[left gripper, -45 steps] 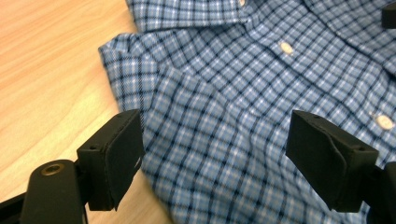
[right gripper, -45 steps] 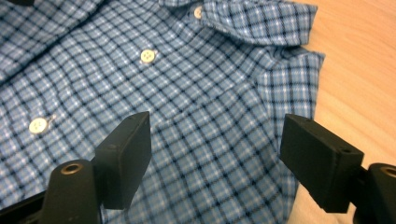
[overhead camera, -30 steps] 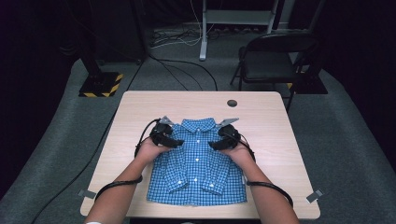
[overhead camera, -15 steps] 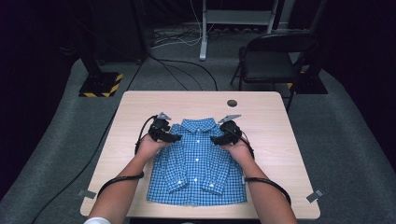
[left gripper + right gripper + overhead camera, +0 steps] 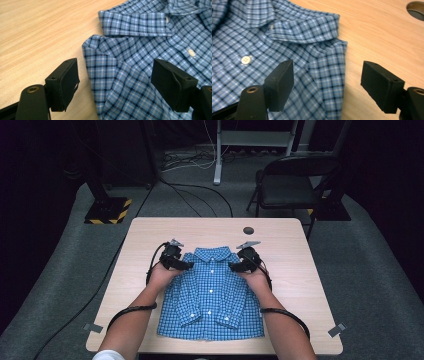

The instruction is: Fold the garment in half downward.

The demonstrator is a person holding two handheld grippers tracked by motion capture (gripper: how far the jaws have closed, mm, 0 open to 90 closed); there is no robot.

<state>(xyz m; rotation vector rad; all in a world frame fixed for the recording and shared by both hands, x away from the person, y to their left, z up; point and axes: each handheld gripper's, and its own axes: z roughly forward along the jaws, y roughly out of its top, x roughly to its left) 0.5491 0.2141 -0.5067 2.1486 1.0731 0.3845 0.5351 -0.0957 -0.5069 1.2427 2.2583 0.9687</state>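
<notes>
Two forearms reach in over the near edge of the table (image 5: 310, 285), one to each side of a blue checked shirt (image 5: 212, 295) lying flat, buttoned, sleeves folded in, near the front edge. Each hand sets its claw at a shoulder: left claw (image 5: 115, 82) and right claw (image 5: 327, 82) both stand open, straddling the folded shoulder edge without pinching it, likely readying a matched grip for lifting or folding. Beyond the collar (image 5: 212, 254) lies a round hole (image 5: 248, 230).
</notes>
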